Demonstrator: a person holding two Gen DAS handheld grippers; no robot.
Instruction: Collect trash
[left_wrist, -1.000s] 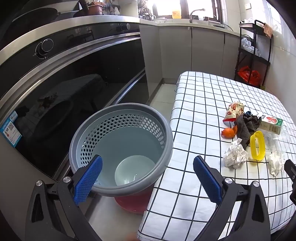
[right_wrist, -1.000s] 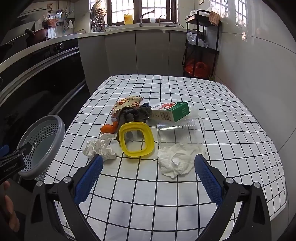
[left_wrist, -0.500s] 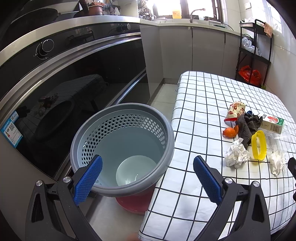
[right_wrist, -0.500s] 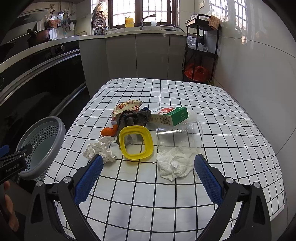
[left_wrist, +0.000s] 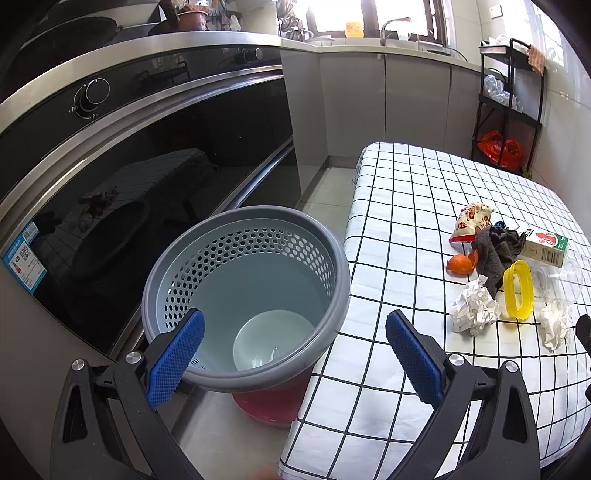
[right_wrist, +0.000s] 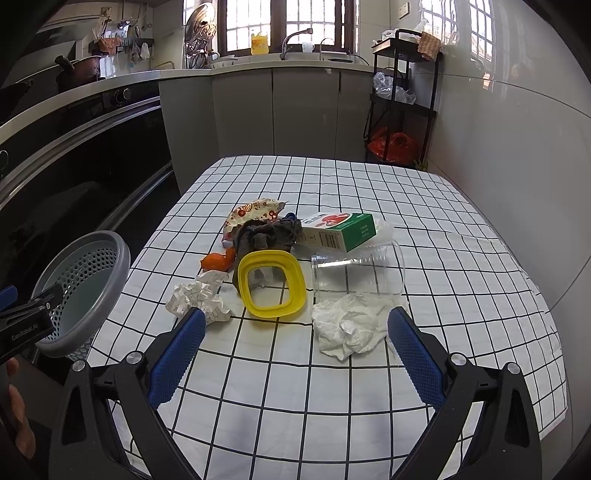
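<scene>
Trash lies on the checked tablecloth (right_wrist: 369, 387): a white tissue (right_wrist: 351, 325), crumpled paper (right_wrist: 201, 301), a yellow lid ring (right_wrist: 271, 282), a clear plastic cup (right_wrist: 358, 271) on its side, a green and white carton (right_wrist: 340, 230), a dark rag (right_wrist: 267, 234), orange peel (right_wrist: 218, 260) and a printed wrapper (right_wrist: 255, 212). A grey perforated bin (left_wrist: 243, 295) stands left of the table. My left gripper (left_wrist: 293, 356) is open and empty over the bin's near rim. My right gripper (right_wrist: 295, 356) is open and empty just short of the tissue.
A black oven front (left_wrist: 129, 166) runs along the left. The bin sits on a red base (left_wrist: 269, 404). Grey cabinets (right_wrist: 295, 110) and a black shelf rack (right_wrist: 402, 99) stand behind the table. A white wall (right_wrist: 517, 166) is on the right.
Both grippers have drawn back and risen slightly, so the trash and bin look a little farther away. Both stay open. Nothing on the table moved.
</scene>
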